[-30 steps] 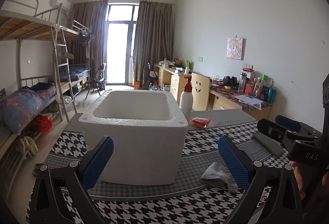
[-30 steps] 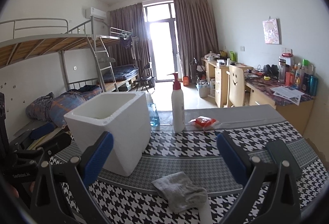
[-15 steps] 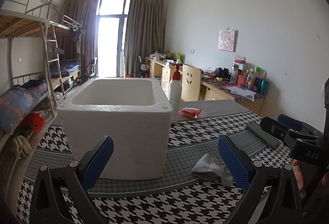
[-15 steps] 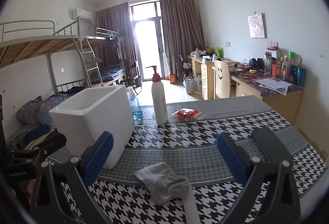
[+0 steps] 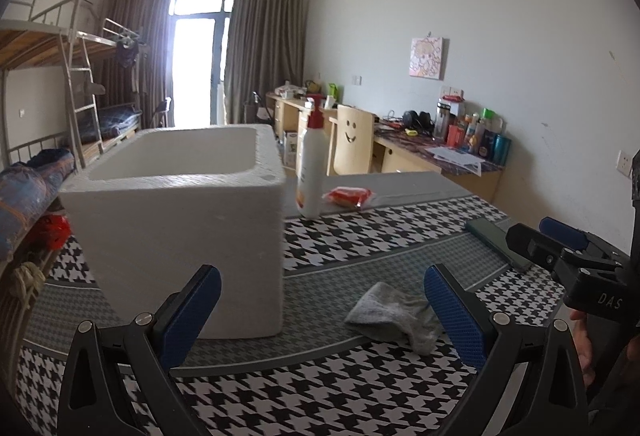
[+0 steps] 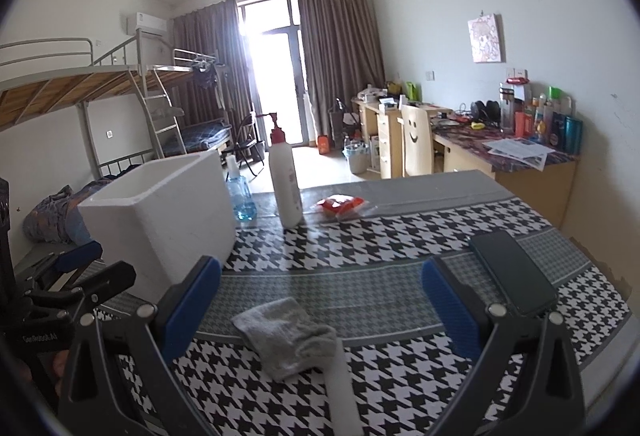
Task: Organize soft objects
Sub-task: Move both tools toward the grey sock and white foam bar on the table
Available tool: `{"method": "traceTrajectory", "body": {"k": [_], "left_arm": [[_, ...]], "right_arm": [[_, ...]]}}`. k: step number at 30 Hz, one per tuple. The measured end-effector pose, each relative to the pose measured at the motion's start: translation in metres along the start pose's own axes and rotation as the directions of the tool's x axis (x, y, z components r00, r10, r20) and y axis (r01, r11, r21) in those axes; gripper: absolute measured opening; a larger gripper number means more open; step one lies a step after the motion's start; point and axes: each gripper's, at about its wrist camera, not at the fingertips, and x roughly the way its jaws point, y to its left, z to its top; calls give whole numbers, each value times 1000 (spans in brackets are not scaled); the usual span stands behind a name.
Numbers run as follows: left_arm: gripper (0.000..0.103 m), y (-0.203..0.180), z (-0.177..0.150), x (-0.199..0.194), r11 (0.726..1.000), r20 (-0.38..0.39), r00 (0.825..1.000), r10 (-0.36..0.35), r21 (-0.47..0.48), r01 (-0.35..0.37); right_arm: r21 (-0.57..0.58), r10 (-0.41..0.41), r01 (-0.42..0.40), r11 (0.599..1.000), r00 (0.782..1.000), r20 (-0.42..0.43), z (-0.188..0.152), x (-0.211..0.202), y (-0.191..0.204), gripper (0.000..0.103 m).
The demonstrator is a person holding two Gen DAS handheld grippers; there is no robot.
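Two claws: both spread wide, nothing between the pads. left gripper (image 5: 322, 310) hangs low over the table with the foam box right ahead; right gripper (image 6: 320, 310) hangs over the near edge with the sock roughly ahead of it.
Sock: one crumpled grey sock (image 6: 288, 336) lying loose on the houndstooth tablecloth (image 6: 400, 236), just beside the near right corner of the white foam box (image 5: 180, 220). Not touching the box as far as I can tell.
Box: open top, looks empty from the left view, though I can't see the bottom. My guess is the sock goes in there.
Risk 1: sock is a flat floppy lump, so pads closing too high would just pinch air or a single fold and it could slip out on the lift.
Risk 2: closing too low probably grabs the tablecloth along with it and drags the cloth.
Risk 3: dragged cloth could tip the tall pump bottle (image 6: 285, 179), which looks top-heavy, and shove the red packet (image 6: 340, 204).
Risk 4: foam box is light, so a bump from either claw probably slides it.
Risk 5: dark phone (image 6: 514, 276) sits right by the right claw's outer finger, easy to knock on a swing.
Risk 6: the white tube-like thing (image 6: 340, 388) beside the sock, can't tell what it is, might get caught in the pinch too.
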Motion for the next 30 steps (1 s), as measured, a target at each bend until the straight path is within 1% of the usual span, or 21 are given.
{"method": "traceTrajectory", "body": {"k": [9,13,16,19,25,30], "left_arm": [[102,-17,-6,17,999,-59,998,-36,24,37],[102,-23,-10,24,998,-85,995,-50,35,53],[102,-29,-13,32,996,-111,992,-67,48,72],[102,-30,-15,38,995,-145,986,-86,39,93],[102,-35,-18,47,995,-172,981,-87,43,95],[102,-41,-19,54,992,-201,975,-98,60,112]], "right_arm": [[8,-22,22,1000,1000,-22,-8,-2,-13,102],[10,-27,27,1000,999,-45,-13,-1,-18,102],[13,-31,32,999,998,-60,-19,0,-22,102],[11,-26,27,1000,997,-79,-23,2,-25,102],[22,-22,25,999,993,-113,-31,4,-31,102],[29,-15,19,999,990,-140,-36,6,-38,102]]}}
